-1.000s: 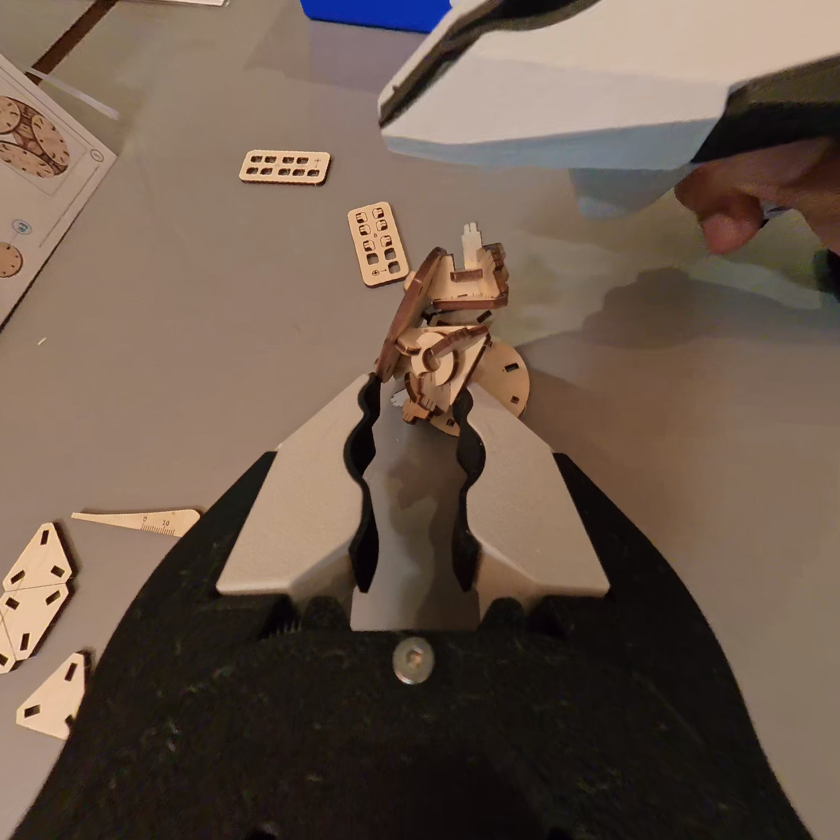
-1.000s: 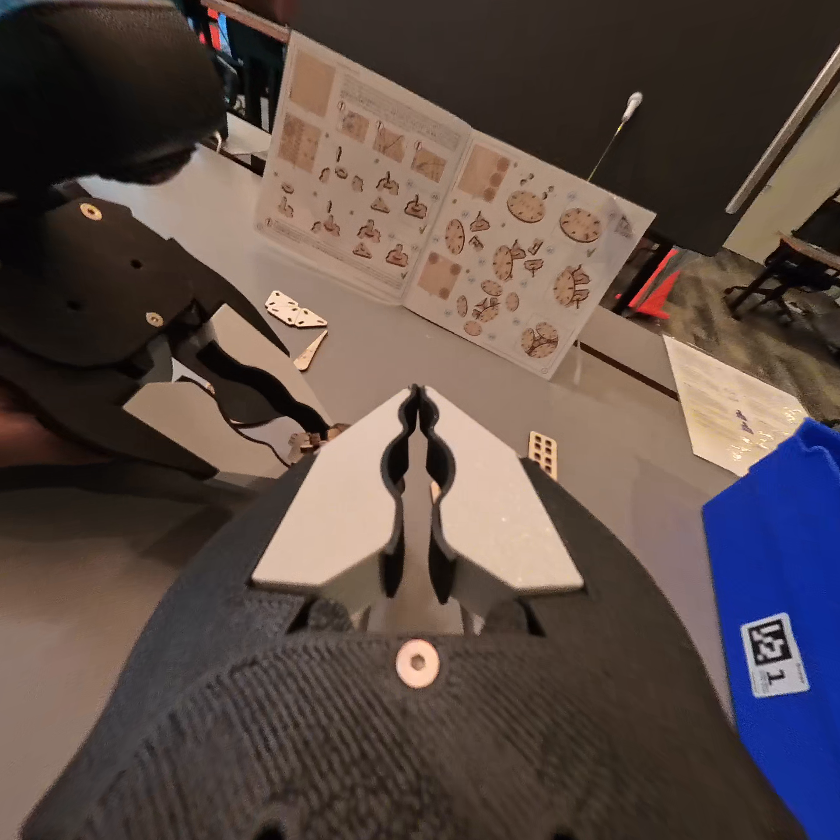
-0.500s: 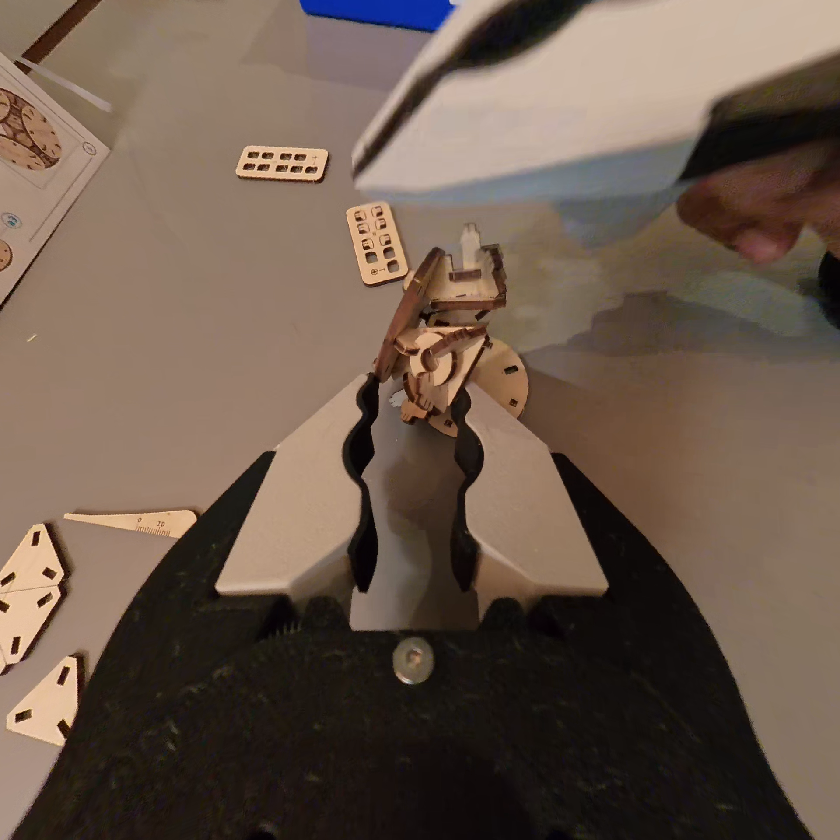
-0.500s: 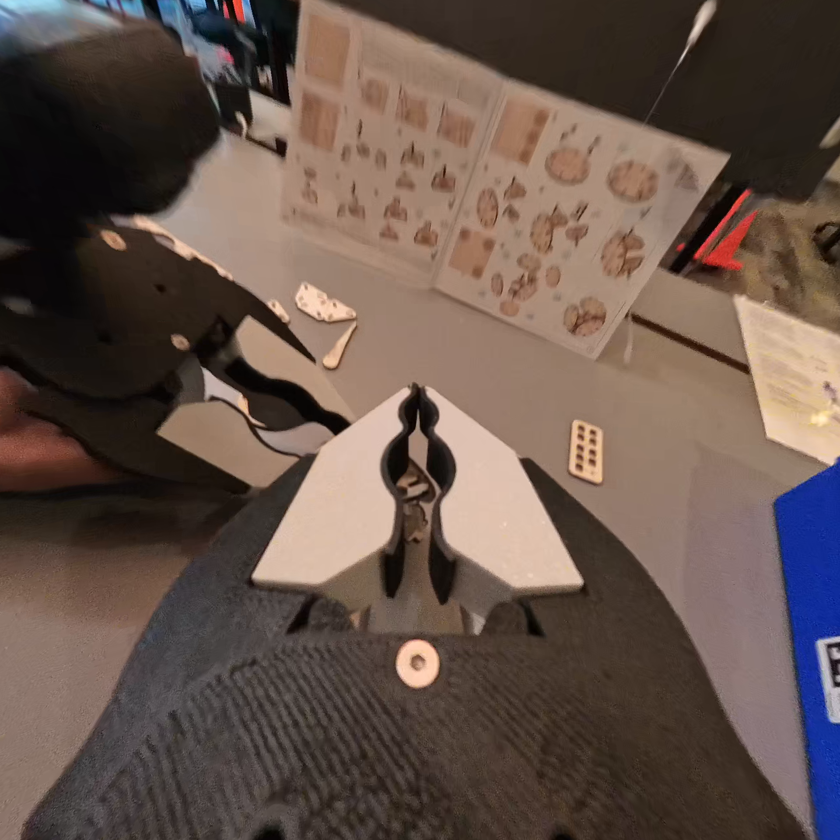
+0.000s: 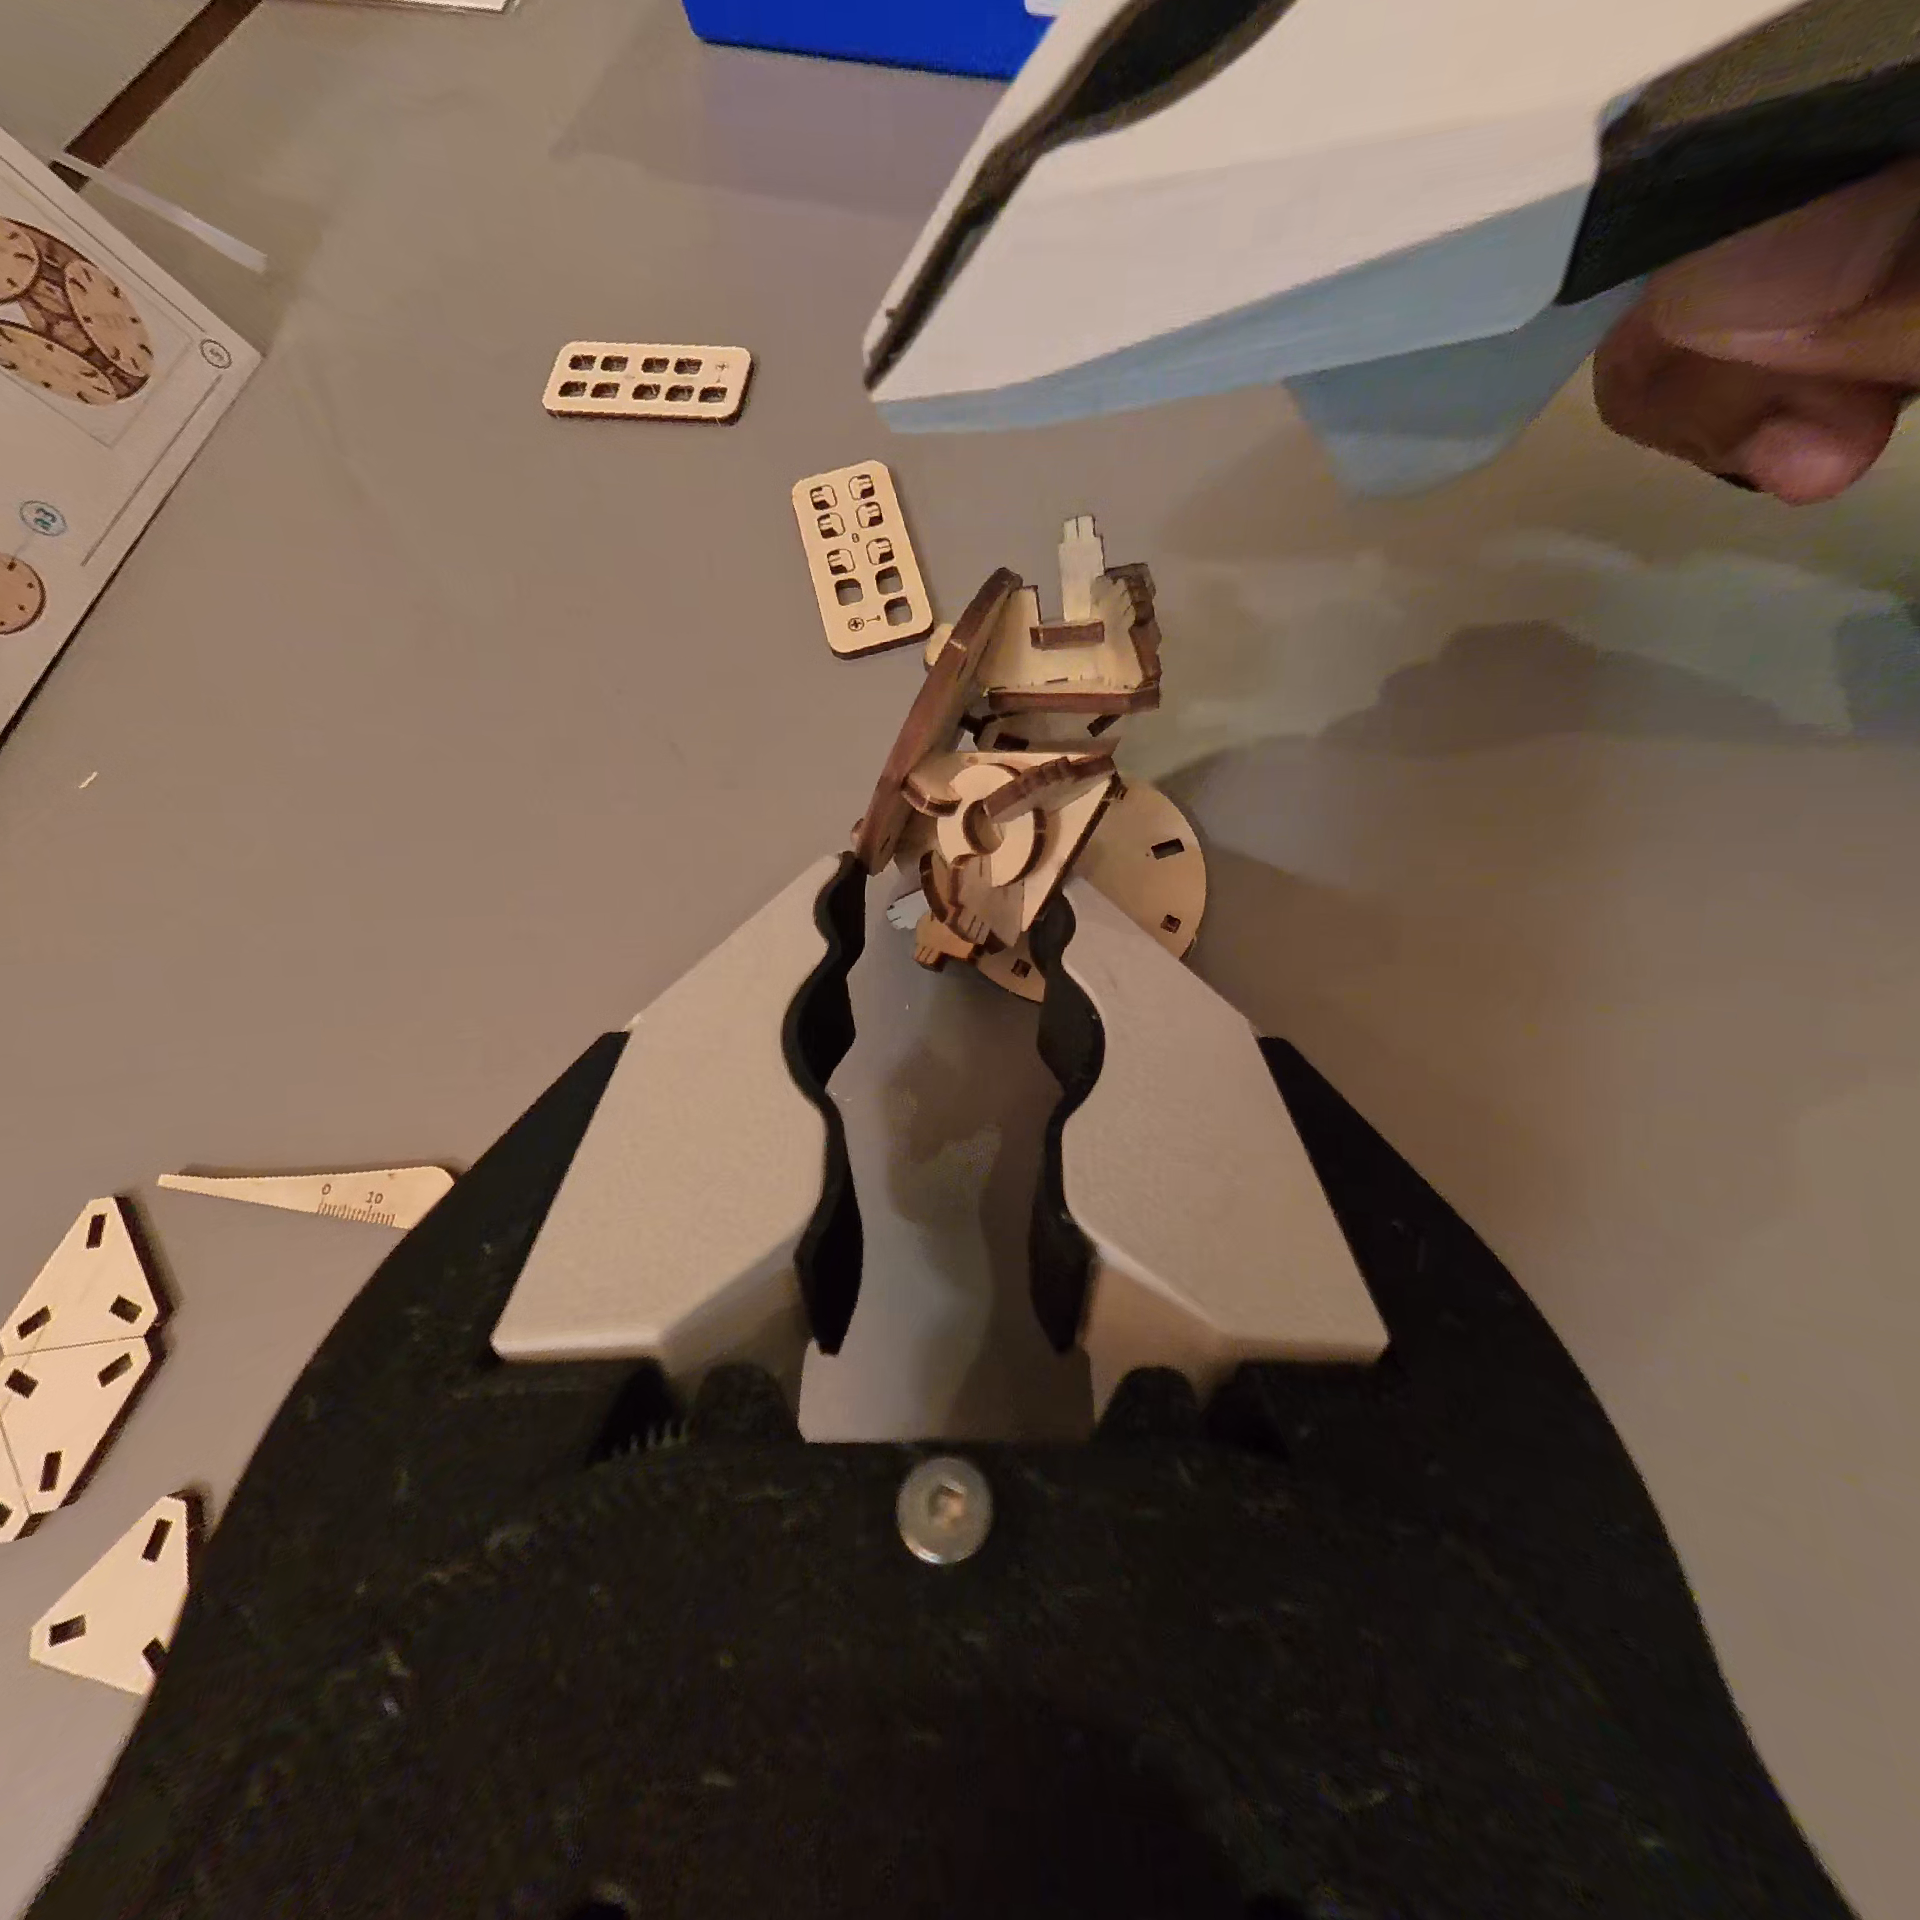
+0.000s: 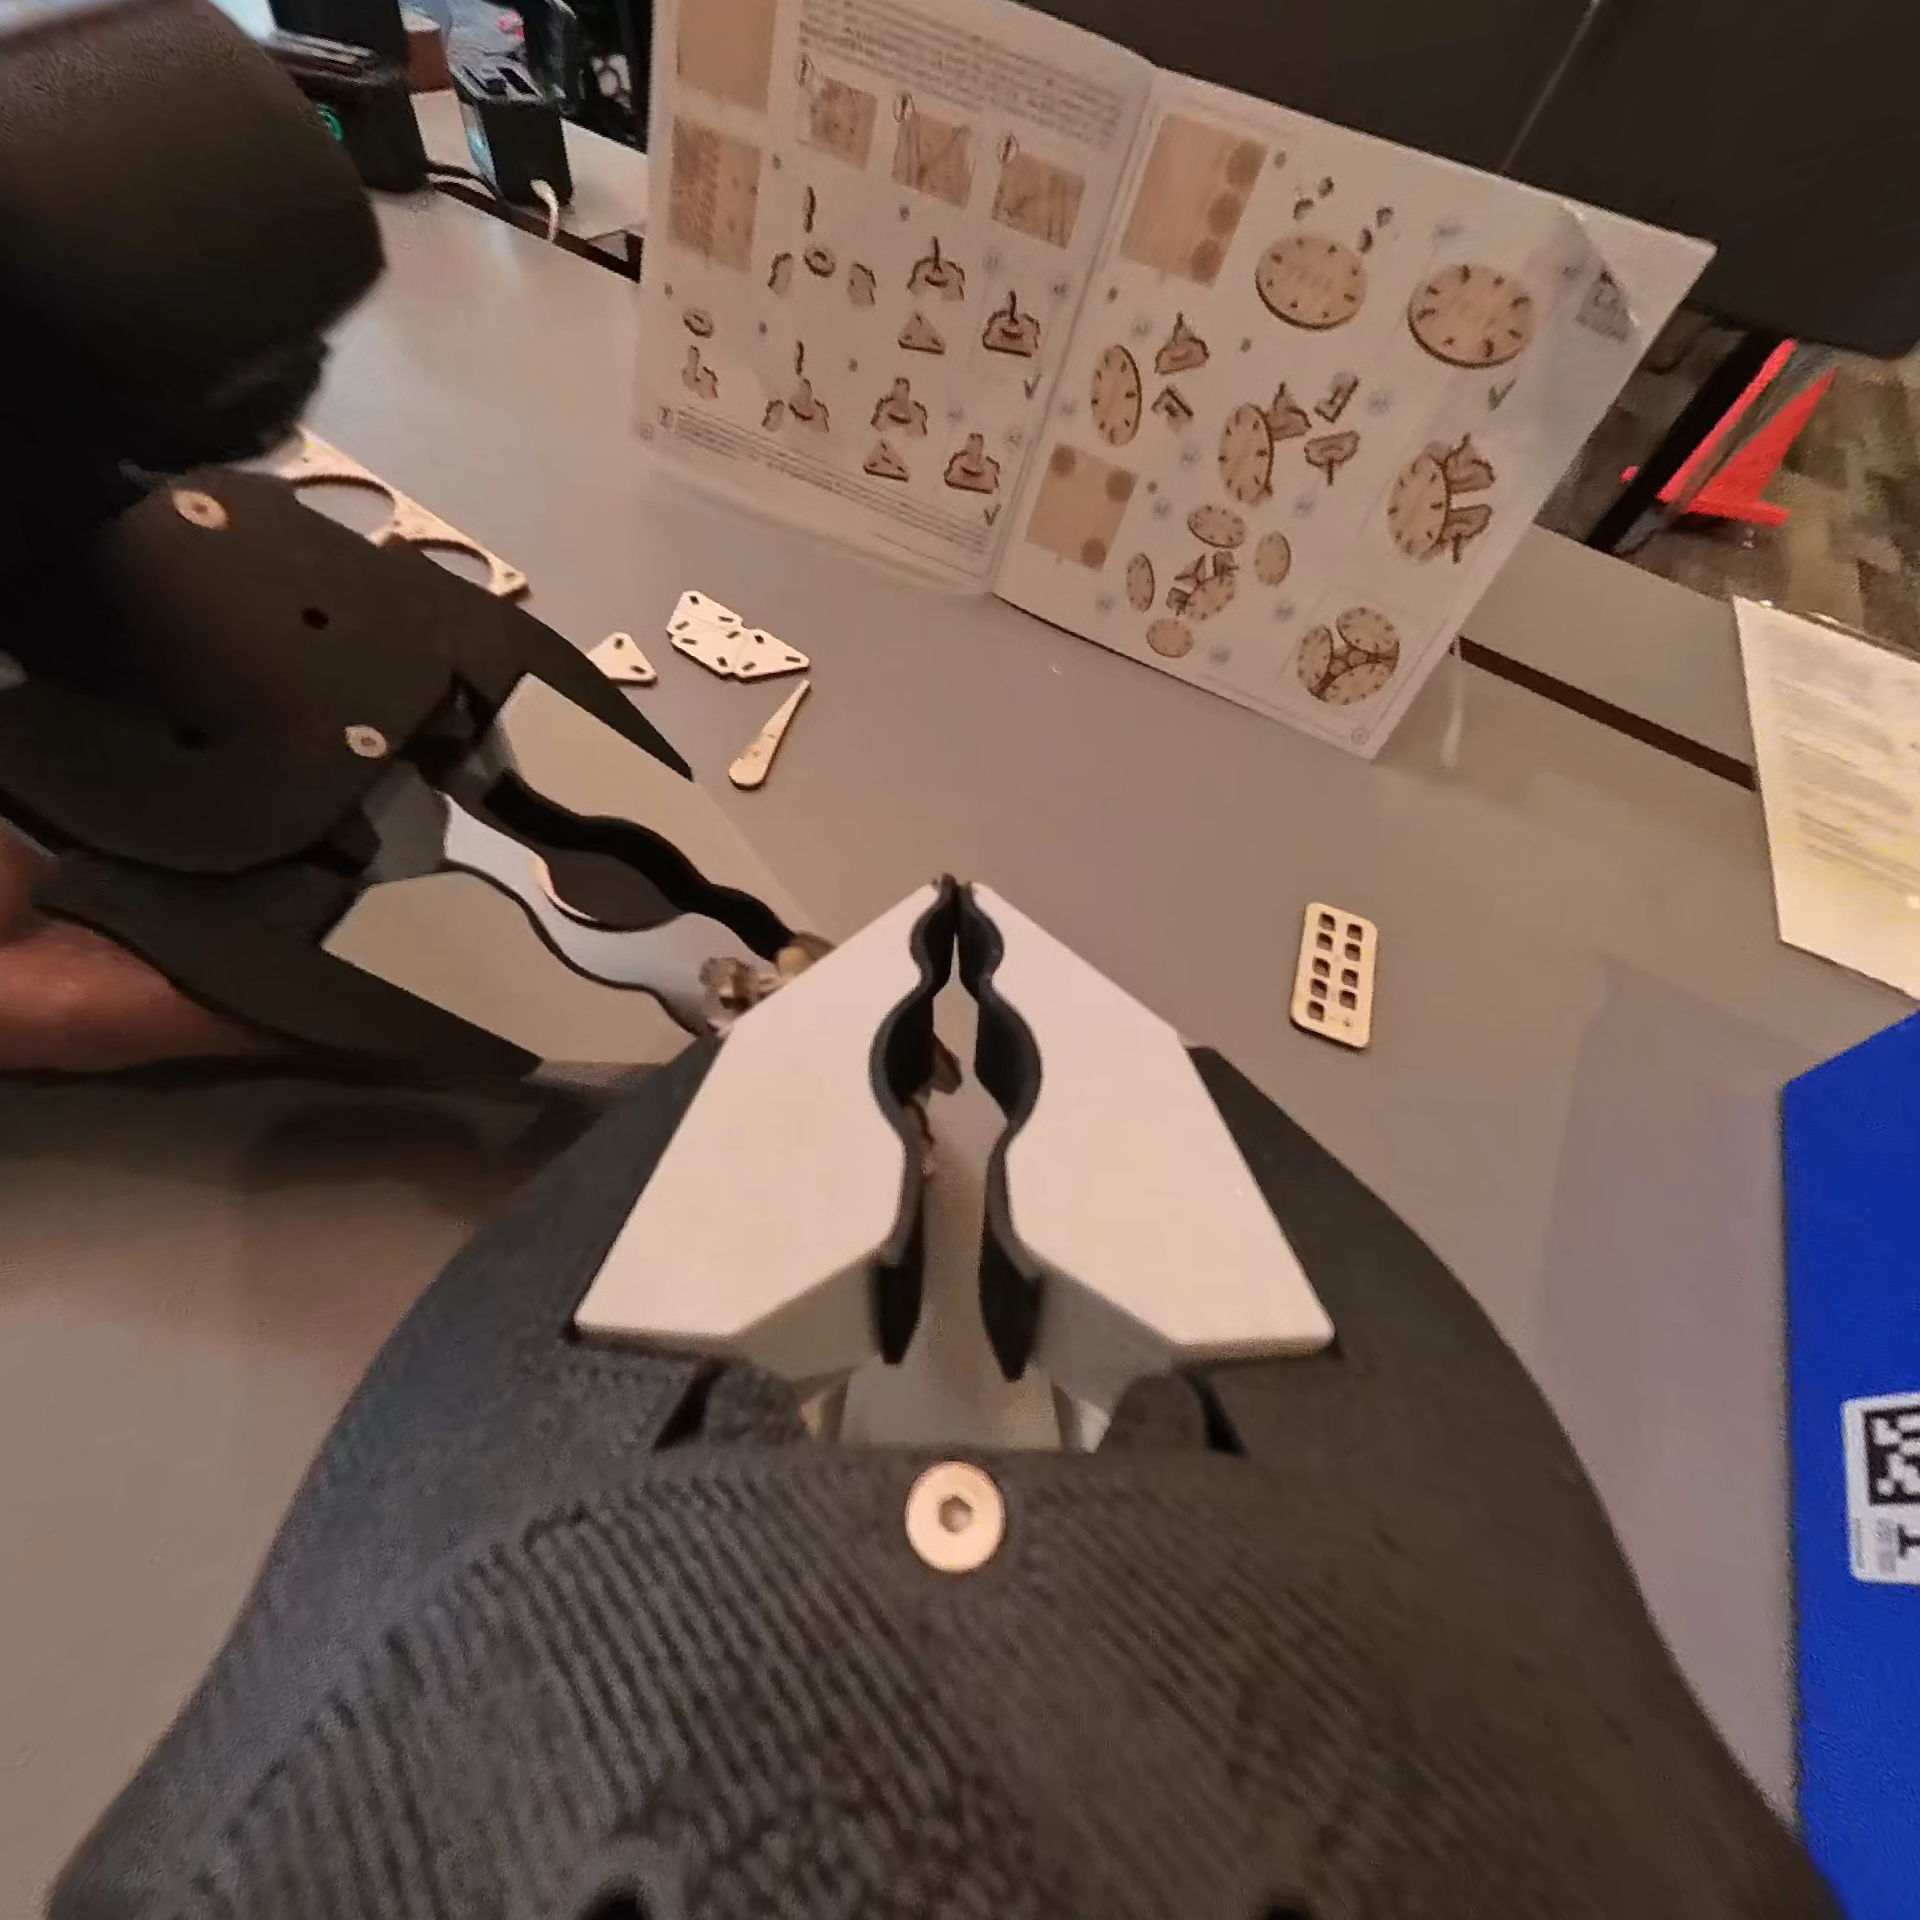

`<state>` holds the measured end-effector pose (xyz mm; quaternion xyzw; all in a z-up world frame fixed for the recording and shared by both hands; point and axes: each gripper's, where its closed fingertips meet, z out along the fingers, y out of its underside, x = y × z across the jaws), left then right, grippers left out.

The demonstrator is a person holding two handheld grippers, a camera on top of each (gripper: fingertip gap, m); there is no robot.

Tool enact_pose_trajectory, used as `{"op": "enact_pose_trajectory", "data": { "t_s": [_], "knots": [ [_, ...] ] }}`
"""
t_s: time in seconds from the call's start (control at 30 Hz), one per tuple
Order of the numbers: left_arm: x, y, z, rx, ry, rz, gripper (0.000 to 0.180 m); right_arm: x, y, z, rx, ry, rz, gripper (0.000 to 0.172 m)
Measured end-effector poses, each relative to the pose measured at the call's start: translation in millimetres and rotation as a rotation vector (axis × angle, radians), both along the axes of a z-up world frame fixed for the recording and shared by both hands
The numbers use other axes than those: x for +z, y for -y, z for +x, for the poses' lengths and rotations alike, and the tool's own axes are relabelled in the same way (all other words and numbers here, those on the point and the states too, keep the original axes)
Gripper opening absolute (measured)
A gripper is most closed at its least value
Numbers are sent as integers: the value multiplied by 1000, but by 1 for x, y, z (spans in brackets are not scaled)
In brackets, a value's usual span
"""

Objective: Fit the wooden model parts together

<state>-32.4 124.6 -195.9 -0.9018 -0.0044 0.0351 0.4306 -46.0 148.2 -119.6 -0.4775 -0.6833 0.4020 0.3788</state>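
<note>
My left gripper [image 5: 948, 894] is shut on a small wooden assembly [image 5: 997, 790] made of laser-cut plates, a dark-edged disc and a triangular part. Both fingertips press its lower sides, just above the grey table [image 5: 520, 727]. A round slotted disc [image 5: 1158, 883] sits behind its base. My right gripper [image 6: 951, 891] is shut, its pads together, and hovers over the assembly. In the left wrist view the right gripper [image 5: 883, 364] shows at the top right, above and beyond the assembly. In the right wrist view the left gripper [image 6: 769, 951] shows at the left, with the assembly [image 6: 732, 977] at its tips.
An open instruction booklet [image 6: 1091, 364] stands at the table's far side. Two slotted rectangular wooden pieces [image 5: 646, 382] [image 5: 860, 556], triangular plates [image 5: 73, 1351] and a wedge-shaped wooden gauge [image 5: 312, 1195] lie around. A blue box [image 6: 1849, 1455] is at the right. A hand [image 5: 1766, 395] grips the right gripper. The grippers' ends are close to 8 cm from one another.
The right gripper, still shut, dipped towards the assembly and then drew back a little. The left gripper kept its hold on the assembly and hardly moved.
</note>
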Motion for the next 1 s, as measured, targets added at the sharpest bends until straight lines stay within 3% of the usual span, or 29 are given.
{"op": "enact_pose_trajectory", "data": {
  "t_s": [0.17, 0.23, 0.37, 0.53, 0.77, 1.0],
  "knots": [
    [0, 0, -2, 9, 21, 4, 29, -26, -18, 13, 3, 62, -111, 0],
    [0, 0, -2, 9, 33, 5, 29, -34, -20, 24, 57, 98, -188, 11],
    [0, 0, -2, 9, 45, 5, 29, -42, -9, 38, 196, 168, -281, 14],
    [0, 1, -4, 18, 68, 6, 29, -65, 4, 36, 267, 271, -180, 25],
    [0, 1, -5, 25, 91, 9, 29, -66, 0, 32, 280, 262, -134, 29],
    [0, 1, -6, 23, 191, 13, 28, -73, 10, 30, 288, 208, 90, 49]
  ]
}}
